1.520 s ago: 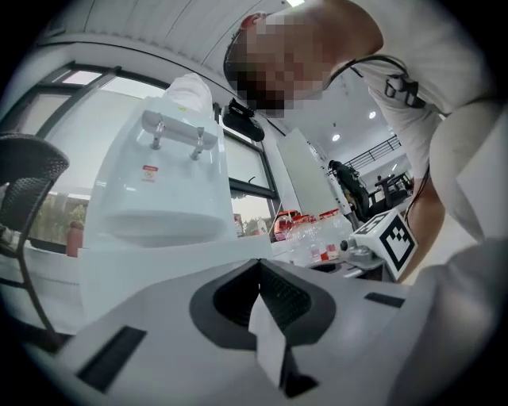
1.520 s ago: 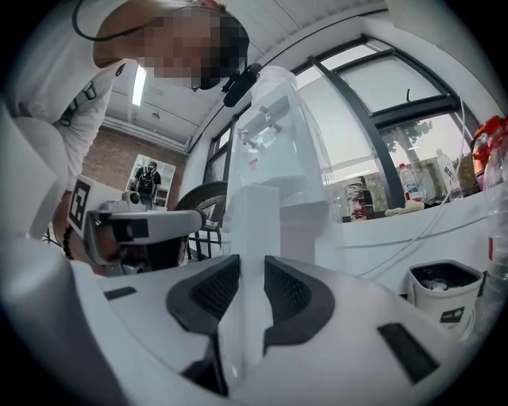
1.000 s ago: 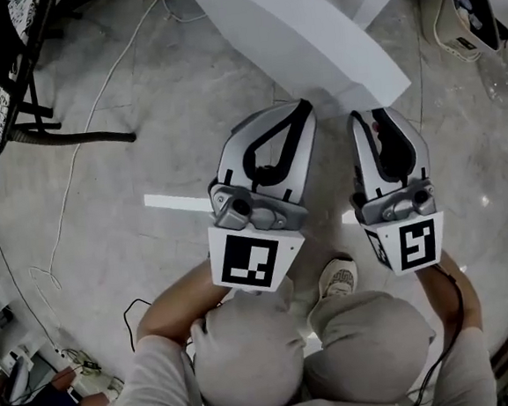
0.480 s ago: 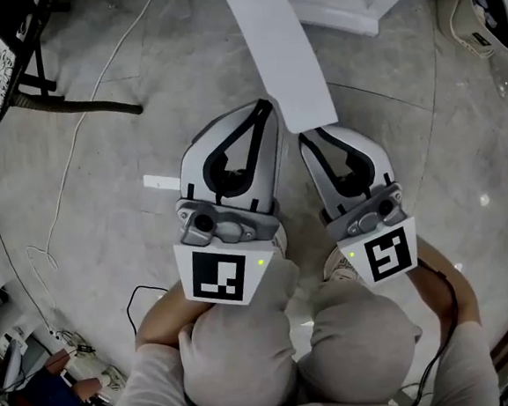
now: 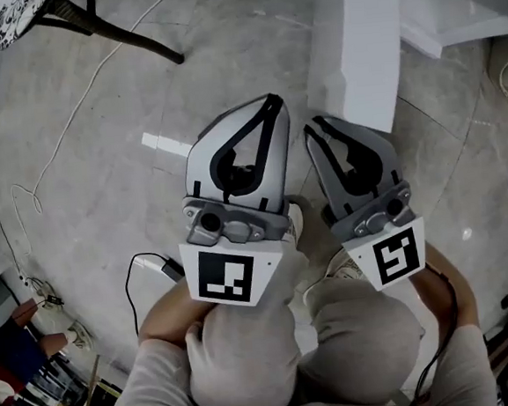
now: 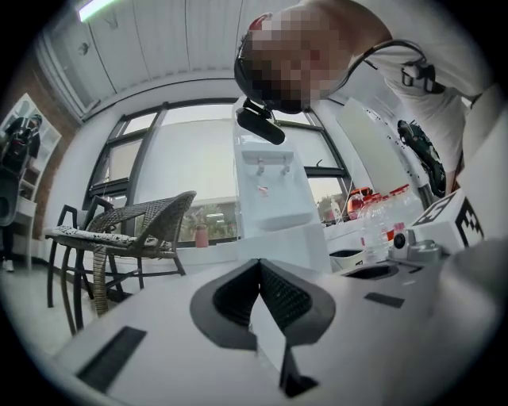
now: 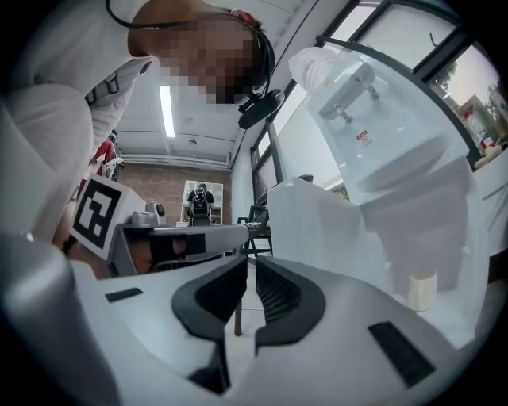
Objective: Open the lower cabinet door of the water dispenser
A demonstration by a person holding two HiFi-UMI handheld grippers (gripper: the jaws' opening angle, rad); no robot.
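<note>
The water dispenser (image 6: 270, 186) (image 7: 381, 151) is white, with two taps over a drip recess. Its lower cabinet door (image 5: 359, 38) (image 7: 317, 230) stands swung open, and a pale cup (image 7: 422, 290) shows inside the cabinet. My left gripper (image 5: 272, 103) (image 6: 258, 266) is shut with nothing in it, its tips touching, left of the door's free edge. Just below that edge my right gripper (image 5: 312, 126) (image 7: 246, 273) does not touch the door. Its jaws have just been closing; a narrow gap is left, with nothing between them.
A wicker chair (image 5: 70, 15) (image 6: 127, 230) stands at the left on the marble floor. A white cable (image 5: 24, 200) and a black one (image 5: 140, 269) trail over the floor. The person's knees (image 5: 249, 348) are under both grippers. Clutter (image 5: 23, 386) fills the bottom-left corner.
The door has swung from in front of both grippers' tips to the upper right. Both grippers have drawn back from it. The right jaws have narrowed.
</note>
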